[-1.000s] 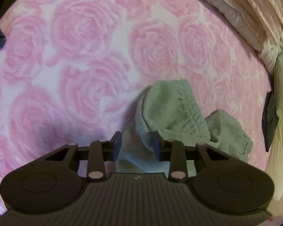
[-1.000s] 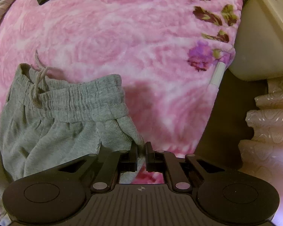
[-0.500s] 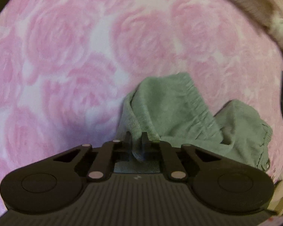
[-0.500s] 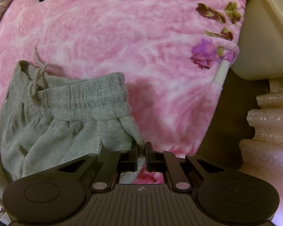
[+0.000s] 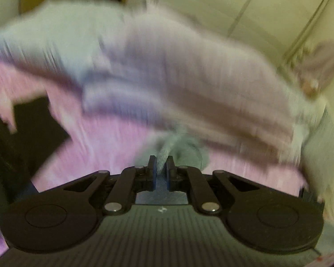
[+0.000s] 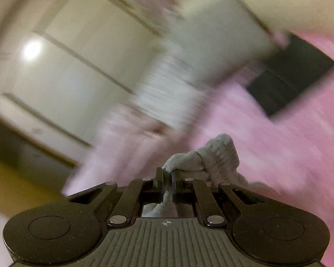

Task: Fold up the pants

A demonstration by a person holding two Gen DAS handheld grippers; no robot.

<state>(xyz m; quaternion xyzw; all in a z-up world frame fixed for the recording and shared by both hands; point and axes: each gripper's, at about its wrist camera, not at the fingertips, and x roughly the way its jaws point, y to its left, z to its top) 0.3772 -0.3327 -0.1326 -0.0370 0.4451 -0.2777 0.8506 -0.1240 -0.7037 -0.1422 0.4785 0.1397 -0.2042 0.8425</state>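
Both views heavily motion-blurred; only the grippers and the cloth right at them read sharp.

Bed: pink blanket (image 5: 113,142) fills the middle band of the left wrist view and the right half of the right wrist view (image 6: 296,146). A blurred pile of pale bedding (image 5: 189,71) sits across the upper centre of the left view. Pale wall panels (image 6: 82,57) take the upper left of the right view. A dark flat object (image 6: 289,75) lies on the blanket at upper right there; what it is can't be told.

Left gripper (image 5: 160,173): bottom centre of its frame, pitched down toward the bed. Fingers narrow, clamped on a fold of the grey pants (image 5: 176,149); cloth bunches just above the fingertips against the pink blanket.

Right gripper (image 6: 167,178): bottom centre of its frame, tilted only slightly downward, view rolled so the bed edge runs diagonally. Fingers narrow, gripping the pants (image 6: 213,158) too; ribbed grey cloth bulges up and to the right of the fingertips, and more shows through the gap behind them.

The rest of the pants is out of both frames.
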